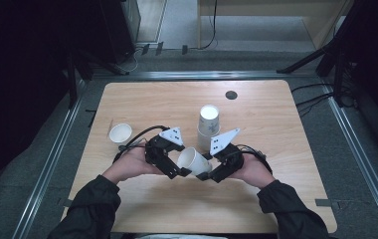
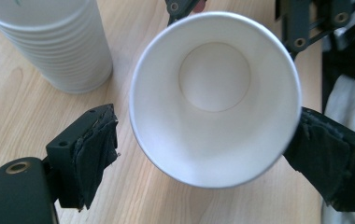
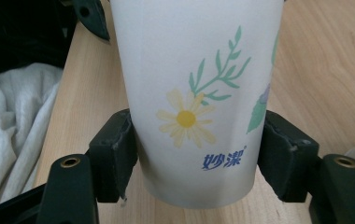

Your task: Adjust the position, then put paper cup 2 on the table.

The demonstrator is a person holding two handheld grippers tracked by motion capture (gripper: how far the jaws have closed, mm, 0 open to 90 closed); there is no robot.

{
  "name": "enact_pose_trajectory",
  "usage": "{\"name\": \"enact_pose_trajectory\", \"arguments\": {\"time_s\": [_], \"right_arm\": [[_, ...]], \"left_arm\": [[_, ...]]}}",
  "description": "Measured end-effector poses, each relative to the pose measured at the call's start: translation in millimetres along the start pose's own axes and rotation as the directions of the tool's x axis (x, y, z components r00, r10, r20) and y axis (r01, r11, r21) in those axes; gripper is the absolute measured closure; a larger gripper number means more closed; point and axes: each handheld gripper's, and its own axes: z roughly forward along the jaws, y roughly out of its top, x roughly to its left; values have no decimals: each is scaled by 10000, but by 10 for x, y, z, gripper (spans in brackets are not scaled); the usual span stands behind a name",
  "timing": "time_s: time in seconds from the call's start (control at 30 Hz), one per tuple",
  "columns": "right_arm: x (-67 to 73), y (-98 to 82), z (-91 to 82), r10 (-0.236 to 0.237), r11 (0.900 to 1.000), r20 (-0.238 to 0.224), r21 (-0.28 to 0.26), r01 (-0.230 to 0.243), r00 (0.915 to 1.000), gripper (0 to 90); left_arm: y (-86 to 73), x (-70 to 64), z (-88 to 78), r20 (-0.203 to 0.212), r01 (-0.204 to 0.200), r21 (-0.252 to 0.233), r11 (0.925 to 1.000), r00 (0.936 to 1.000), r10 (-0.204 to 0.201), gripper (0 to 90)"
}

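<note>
Sleeves and forearms come in at the near edge, both hands meeting over the wooden table (image 1: pixel 142 97), the biggest thing before me. Behind my hands stands the stack of paper cups (image 1: pixel 208 125), upside down, just beyond my grippers. Between them I carry one paper cup (image 1: pixel 193 161), tipped on its side above the tabletop. My right gripper (image 1: pixel 206 175) is clamped on its base end, both pads pressed against the flowered wall. My left gripper (image 1: pixel 182 172) faces its open mouth with the jaws spread: one pad stands clear of the rim, the other lies at it. Smallest, a lone cup (image 1: pixel 120 133) sits upright, well off to my left.
</note>
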Motion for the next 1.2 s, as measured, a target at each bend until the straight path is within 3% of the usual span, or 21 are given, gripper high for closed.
{"name": "enact_pose_trajectory", "arguments": {"time_s": [0.23, 0.63, 0.87, 1.0, 1.2], "right_arm": [[-2, 35, -101, 75, 9989, 6, -467, -75, 10000, 347], [-4, 71, -191, 104, 9944, -131, -1054, -117, 9999, 347], [5, 90, -189, 55, 9934, -384, -1144, -98, 9992, 346], [14, 104, -175, 53, 9916, -542, -1287, -122, 9985, 347], [22, 112, -147, 150, 9919, -783, -1248, -248, 9968, 346]], "left_arm": [[-52, 0, -92, -88, 217, -835, 9963, 9997, -225, 119], [-126, -56, -74, -3, 510, -1570, 9863, 9987, -517, 128], [-104, -73, -66, 181, 615, -2121, 9753, 9981, -590, 128], [-96, -59, -54, 423, 884, -2486, 9646, 9959, -804, 134], [-87, -79, -30, 610, 845, -2581, 9624, 9956, -711, 172]]}}
